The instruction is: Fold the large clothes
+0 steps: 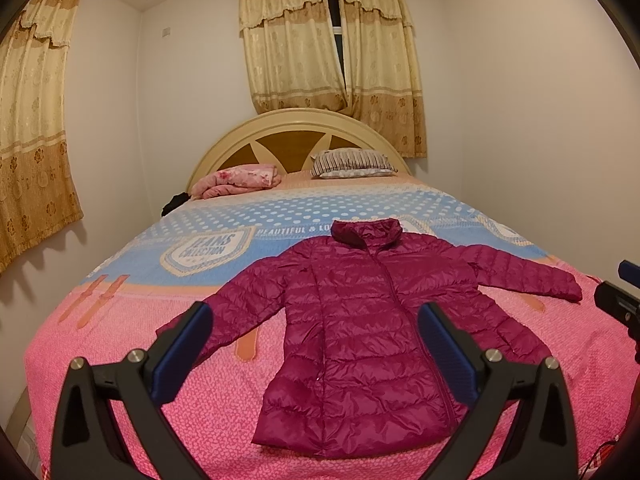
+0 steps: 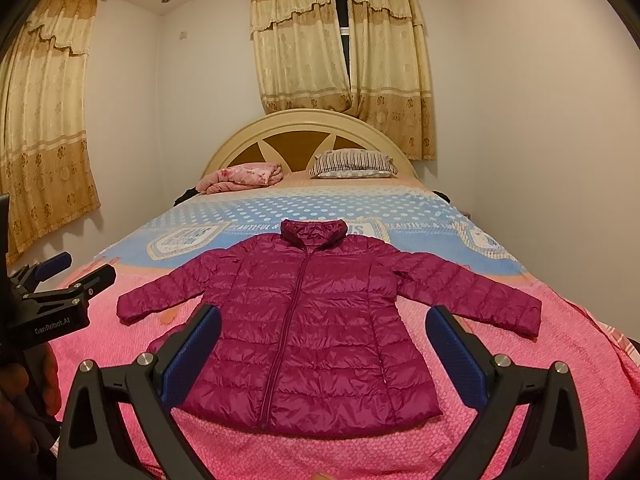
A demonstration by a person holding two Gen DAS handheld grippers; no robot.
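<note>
A magenta quilted puffer jacket [image 1: 360, 320] lies face up and flat on the bed's pink and blue printed bedspread [image 1: 160, 360], near the foot end. Its long axis runs along the bed: the stand-up collar [image 2: 312, 230] points toward the cream and brown arched wooden headboard [image 2: 308, 136], the hem toward the cameras. The front zipper [image 2: 286, 320] is closed, and both sleeves spread outward and slightly down to either side.

The bedspread's blue band carries a badge reading "JEANS COLLECTION" [image 1: 208, 250] and a strip reading "BEAUTIFUL &" [image 1: 292, 231], the rest hidden by the collar. Seen from the right wrist view, the left gripper's black body bears the white label "GenRobot.AI" [image 2: 52, 326].

The left gripper [image 1: 316, 340] hovers above the hem with its blue-padded fingers spread wide and nothing between them; the jacket's body fills the gap in view. The right gripper [image 2: 324, 344] is likewise wide apart and empty, framing the jacket's lower half, not touching it.
</note>
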